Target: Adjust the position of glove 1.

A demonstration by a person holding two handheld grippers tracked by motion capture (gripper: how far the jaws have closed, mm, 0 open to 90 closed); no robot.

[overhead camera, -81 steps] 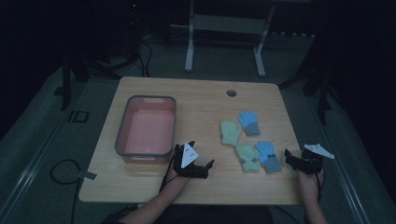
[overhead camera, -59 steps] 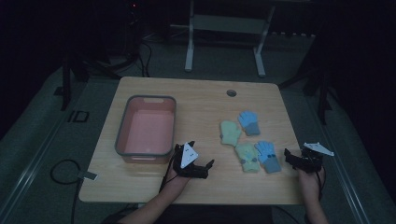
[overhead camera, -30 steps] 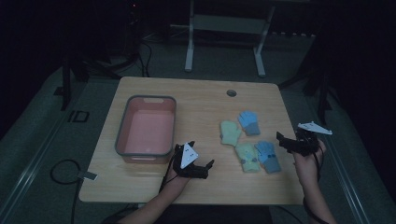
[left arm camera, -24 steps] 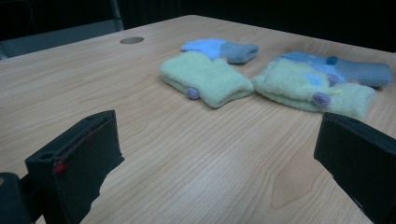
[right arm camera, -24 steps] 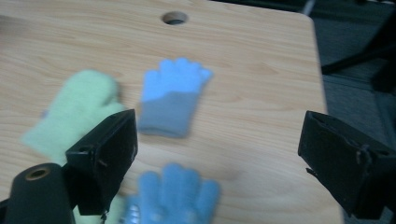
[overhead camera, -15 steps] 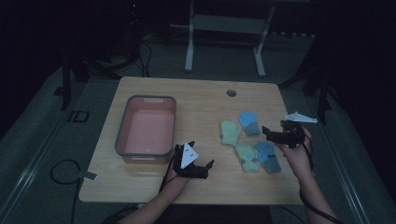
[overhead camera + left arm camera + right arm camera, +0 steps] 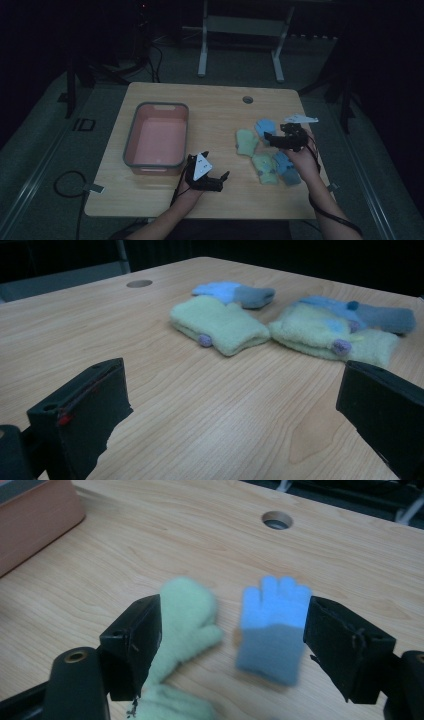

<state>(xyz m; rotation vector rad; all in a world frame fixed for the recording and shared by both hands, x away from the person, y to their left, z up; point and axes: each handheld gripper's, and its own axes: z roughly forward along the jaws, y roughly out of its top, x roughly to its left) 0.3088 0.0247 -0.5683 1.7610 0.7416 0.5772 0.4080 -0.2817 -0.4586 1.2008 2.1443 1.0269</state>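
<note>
Both claws are wide open and hold nothing. On the left sits the pink tub [image 7: 156,141], with nothing in it that can be seen. Next comes the left claw [image 7: 216,172], low on the wooden table [image 7: 215,107] in front of the tub, just where it was a moment ago. Then come the soft gloves in a bunch on the right: a green mitten [image 7: 186,611], a blue glove [image 7: 272,621] next to it, and a green-and-blue pile [image 7: 276,167] closer to the person. The right claw [image 7: 232,630] was resting near the table's right edge; now it hangs over the blue glove, and its jaws have just closed a little, with the glove between them but not squeezed yet. It looks like the blue glove gets picked first, maybe to go in the tub.
</note>
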